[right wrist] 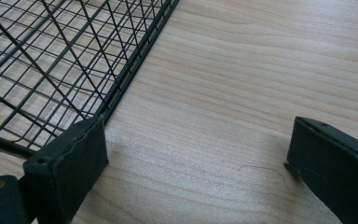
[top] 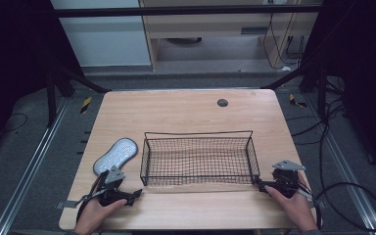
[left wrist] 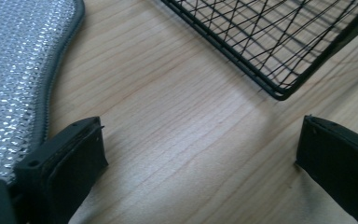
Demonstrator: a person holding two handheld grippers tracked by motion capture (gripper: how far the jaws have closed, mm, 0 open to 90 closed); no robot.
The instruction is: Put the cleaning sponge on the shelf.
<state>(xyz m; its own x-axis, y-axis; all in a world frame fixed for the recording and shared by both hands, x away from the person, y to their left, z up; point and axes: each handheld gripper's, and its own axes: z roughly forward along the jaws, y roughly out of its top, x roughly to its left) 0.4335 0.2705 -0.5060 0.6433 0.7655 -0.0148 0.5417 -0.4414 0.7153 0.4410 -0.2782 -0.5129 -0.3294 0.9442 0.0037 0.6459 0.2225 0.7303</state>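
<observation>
1. We see a black wire basket (top: 199, 157) standing near the middle of the wooden table (top: 186, 110), a little towards the front edge.
2. A silvery insole (top: 116, 155) lies flat just off the basket's left end, near the table's left edge.
3. Our left gripper (top: 133, 195) rests by the front-left corner of the table, just in front of the insole; its jaws stand wide apart with only bare wood between them.
4. Our right gripper (top: 260, 185) sits at the basket's front-right corner, towards the table's right edge; its jaws are spread too, one of them right at the basket's bottom wire, gripping nothing.
</observation>
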